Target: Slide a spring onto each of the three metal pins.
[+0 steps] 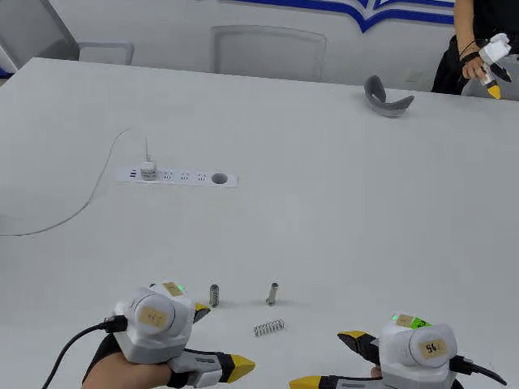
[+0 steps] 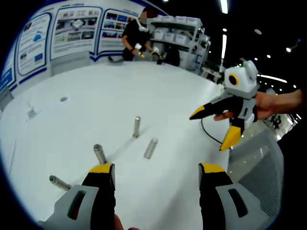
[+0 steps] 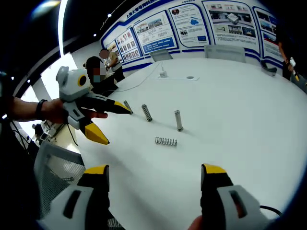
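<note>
Two pins stand on the white table (image 1: 324, 203): one wearing a spring (image 1: 214, 295) (image 2: 100, 153) (image 3: 147, 112) and a bare metal pin (image 1: 272, 293) (image 2: 137, 127) (image 3: 178, 120). A further spring-covered pin (image 2: 60, 182) (image 3: 127, 106) lies close to my left gripper. A loose spring (image 1: 269, 327) (image 2: 150, 147) (image 3: 166, 141) lies flat in front of the bare pin. My left gripper (image 1: 220, 339) (image 2: 156, 167) (image 3: 115, 125) is open and empty, just left of the pins. My right gripper (image 1: 328, 358) (image 2: 212, 129) (image 3: 154, 168) is open and empty, to the right of the loose spring.
A white power strip (image 1: 177, 176) with a plugged-in charger and a cable trailing left lies mid-table. A grey curved object (image 1: 387, 96) rests at the far right. Another person holding a gripper (image 1: 486, 57) stands beyond the far right corner. Chairs line the far edge.
</note>
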The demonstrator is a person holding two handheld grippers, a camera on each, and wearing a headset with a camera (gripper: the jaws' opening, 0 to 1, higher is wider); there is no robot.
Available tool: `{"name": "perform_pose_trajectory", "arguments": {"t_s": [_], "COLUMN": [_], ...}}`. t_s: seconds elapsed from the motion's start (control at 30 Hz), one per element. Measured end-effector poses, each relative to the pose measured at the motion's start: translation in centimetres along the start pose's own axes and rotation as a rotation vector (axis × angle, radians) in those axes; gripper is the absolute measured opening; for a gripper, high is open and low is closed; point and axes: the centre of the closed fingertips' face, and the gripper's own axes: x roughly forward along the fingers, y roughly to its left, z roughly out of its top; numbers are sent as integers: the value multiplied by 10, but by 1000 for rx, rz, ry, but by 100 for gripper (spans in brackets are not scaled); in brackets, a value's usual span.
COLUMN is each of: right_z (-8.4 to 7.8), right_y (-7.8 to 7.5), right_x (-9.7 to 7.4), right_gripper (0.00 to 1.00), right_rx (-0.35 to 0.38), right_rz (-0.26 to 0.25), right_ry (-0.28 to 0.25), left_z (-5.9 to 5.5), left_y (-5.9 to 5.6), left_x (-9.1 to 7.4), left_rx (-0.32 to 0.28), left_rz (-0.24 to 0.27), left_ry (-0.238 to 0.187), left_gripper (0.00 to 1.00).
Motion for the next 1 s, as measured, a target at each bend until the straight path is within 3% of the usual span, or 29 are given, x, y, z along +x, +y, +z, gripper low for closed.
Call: {"name": "perform_pose_trajectory", "arguments": {"t_s": [0.27,0.63,1.0], "right_z": [1,1,-7], "right_y": [5,8,4], "right_x": [-1,-5,-14], "right_gripper": [80,81,80], "right_rx": [3,11,30], "right_rz": [10,15,14], "right_ry": [-11,-22,-16], "left_z": [1,6,1], "left_y": [-3,2,8], "left_x": [17,42,70], "left_rx": [38,43,41], "left_rz": [-27,-25,-31], "left_ry": [40,68,112], "left_gripper": [70,62,50]}}
